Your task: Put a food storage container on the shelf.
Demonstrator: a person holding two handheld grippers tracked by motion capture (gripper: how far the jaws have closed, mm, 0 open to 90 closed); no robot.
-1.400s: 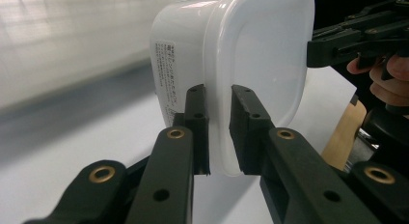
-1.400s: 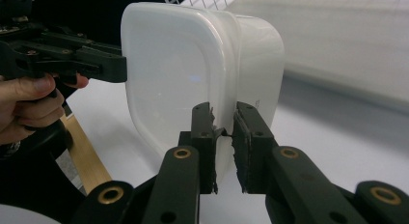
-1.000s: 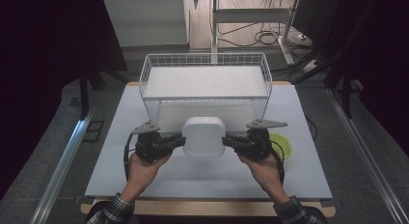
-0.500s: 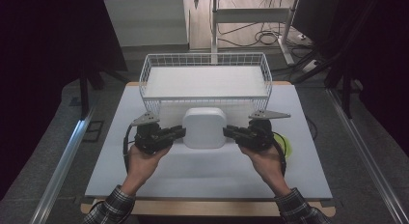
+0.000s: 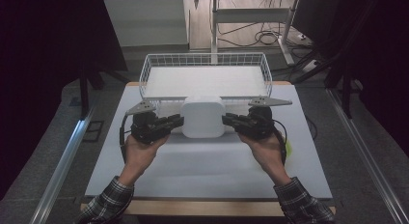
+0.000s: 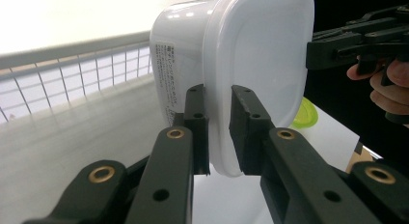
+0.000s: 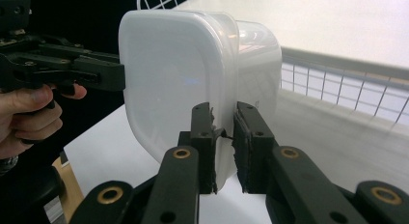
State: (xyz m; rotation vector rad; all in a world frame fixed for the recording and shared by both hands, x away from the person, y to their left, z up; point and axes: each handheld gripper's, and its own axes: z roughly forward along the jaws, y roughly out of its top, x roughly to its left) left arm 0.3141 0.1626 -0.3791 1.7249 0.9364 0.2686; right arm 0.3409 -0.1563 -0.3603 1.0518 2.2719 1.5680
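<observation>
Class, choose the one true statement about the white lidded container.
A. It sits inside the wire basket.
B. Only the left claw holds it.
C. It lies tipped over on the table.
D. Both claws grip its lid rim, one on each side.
D: the left claw and right claw each pinch the rim of the white container from opposite sides, in front of the wire basket.

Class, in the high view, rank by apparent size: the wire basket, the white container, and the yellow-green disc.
1. Wire basket, largest.
2. White container, though it is lifted toward the camera, which enlarges it.
3. Yellow-green disc, smallest; a hand partly hides it.
</observation>
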